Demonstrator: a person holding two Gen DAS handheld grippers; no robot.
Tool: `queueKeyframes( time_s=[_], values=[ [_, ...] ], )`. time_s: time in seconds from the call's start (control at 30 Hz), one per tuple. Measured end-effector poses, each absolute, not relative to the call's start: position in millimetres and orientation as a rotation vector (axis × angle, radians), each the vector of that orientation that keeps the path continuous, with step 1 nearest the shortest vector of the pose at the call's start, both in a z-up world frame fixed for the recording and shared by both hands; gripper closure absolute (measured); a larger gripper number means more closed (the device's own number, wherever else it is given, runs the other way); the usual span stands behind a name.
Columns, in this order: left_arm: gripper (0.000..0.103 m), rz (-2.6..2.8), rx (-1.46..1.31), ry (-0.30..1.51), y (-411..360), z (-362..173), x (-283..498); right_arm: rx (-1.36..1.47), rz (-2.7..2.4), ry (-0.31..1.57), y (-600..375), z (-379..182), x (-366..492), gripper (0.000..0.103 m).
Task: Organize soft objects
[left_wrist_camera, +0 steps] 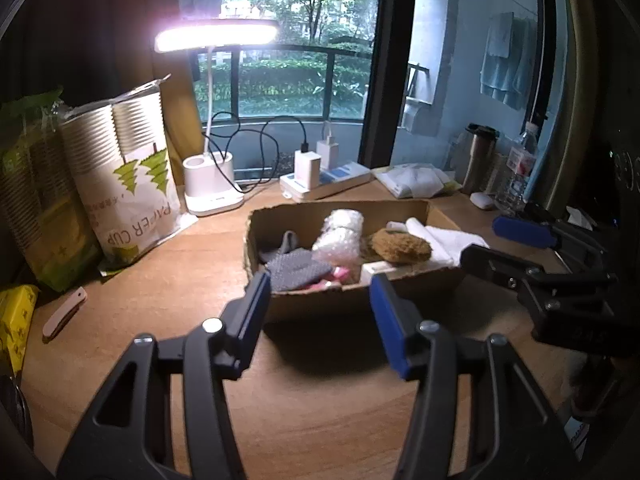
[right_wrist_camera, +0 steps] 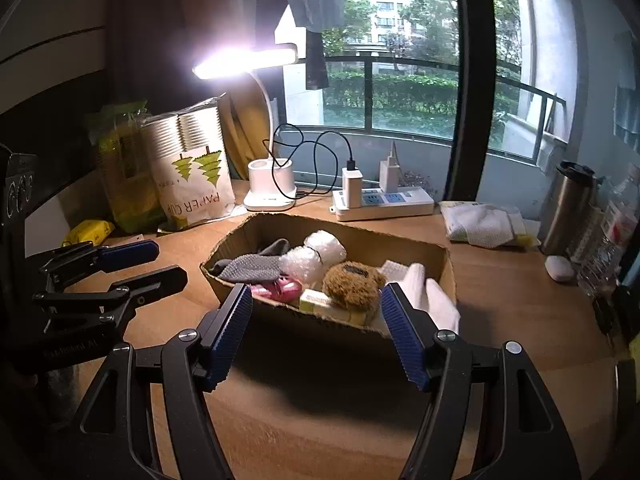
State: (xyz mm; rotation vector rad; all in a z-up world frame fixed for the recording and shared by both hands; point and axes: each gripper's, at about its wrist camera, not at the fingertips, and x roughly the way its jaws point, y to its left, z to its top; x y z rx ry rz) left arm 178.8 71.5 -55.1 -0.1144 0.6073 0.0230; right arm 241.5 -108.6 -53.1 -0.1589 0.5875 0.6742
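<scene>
A shallow cardboard box [left_wrist_camera: 312, 304] [right_wrist_camera: 446, 258] sits mid-desk. It holds a grey knit cloth [left_wrist_camera: 298, 268] [right_wrist_camera: 250, 268], a bubble-wrap roll [left_wrist_camera: 338, 236] [right_wrist_camera: 316, 254], a brown fuzzy pad [left_wrist_camera: 400, 246] [right_wrist_camera: 350, 284], white folded cloths [left_wrist_camera: 444, 240] [right_wrist_camera: 436, 304], a pink item [right_wrist_camera: 280, 290] and a pale sponge [right_wrist_camera: 320, 300]. My left gripper [left_wrist_camera: 320, 300] is open and empty just before the box's near wall; it shows at the left of the right wrist view [right_wrist_camera: 158, 264]. My right gripper [right_wrist_camera: 316, 320] is open and empty at the near wall, seen at right [left_wrist_camera: 496, 242].
A lit desk lamp [left_wrist_camera: 212, 188] [right_wrist_camera: 272, 188], a paper cup pack [left_wrist_camera: 128, 176] [right_wrist_camera: 192, 176], a power strip with chargers [left_wrist_camera: 324, 184] [right_wrist_camera: 384, 200], a white cloth packet [right_wrist_camera: 484, 224], a steel flask [right_wrist_camera: 568, 208], a water bottle [left_wrist_camera: 520, 168] and a yellow packet [right_wrist_camera: 90, 232] ring the desk.
</scene>
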Motion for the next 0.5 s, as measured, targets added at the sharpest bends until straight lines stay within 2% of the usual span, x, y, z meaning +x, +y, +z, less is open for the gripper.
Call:
queueKeyframes(
  time_s=[0.03,0.07,0.1,0.5],
  values=[
    [0.044,0.022,-0.114,0.607,69.8,-55.0,176.8,-0.158,0.672,0.587,-110.9,-53.4,239.4,0.033],
    [0.03,0.021,-0.114,0.606,68.4,-54.6,175.1,-0.156,0.668,0.586,-113.6,-53.4,237.2,0.033],
    [0.023,0.017,-0.119,0.6,66.3,-53.9,171.9,-0.154,0.665,0.585,-116.2,-53.5,235.0,0.032],
    [0.023,-0.006,-0.1,0.596,41.6,-51.6,147.4,-0.133,0.634,0.584,-144.9,-58.7,207.7,0.032]
  ],
)
